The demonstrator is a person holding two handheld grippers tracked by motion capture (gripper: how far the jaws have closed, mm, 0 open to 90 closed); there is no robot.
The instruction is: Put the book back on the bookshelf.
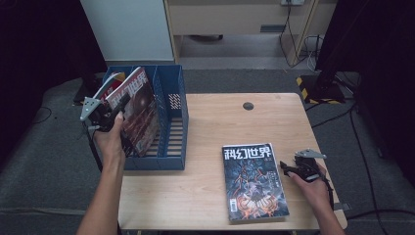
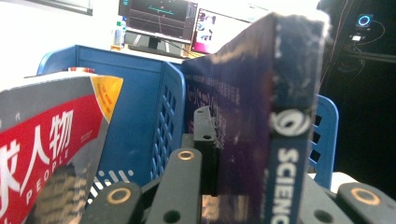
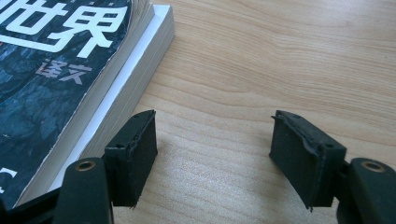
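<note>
In blue slatted rack (image 1: 171, 142), glossy magazine (image 1: 139, 110)

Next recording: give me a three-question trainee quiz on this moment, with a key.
1. True or false: the right gripper is clamped on the magazine lying flat on the table.
2. What does the left gripper hold?
A. a dark-covered magazine
B. a cup
C. a cable
3. Fill in: the held magazine is at the blue ____.

Key: 1 false, its jaws stand open beside the flat magazine. 2 A. 3 file rack.
</note>
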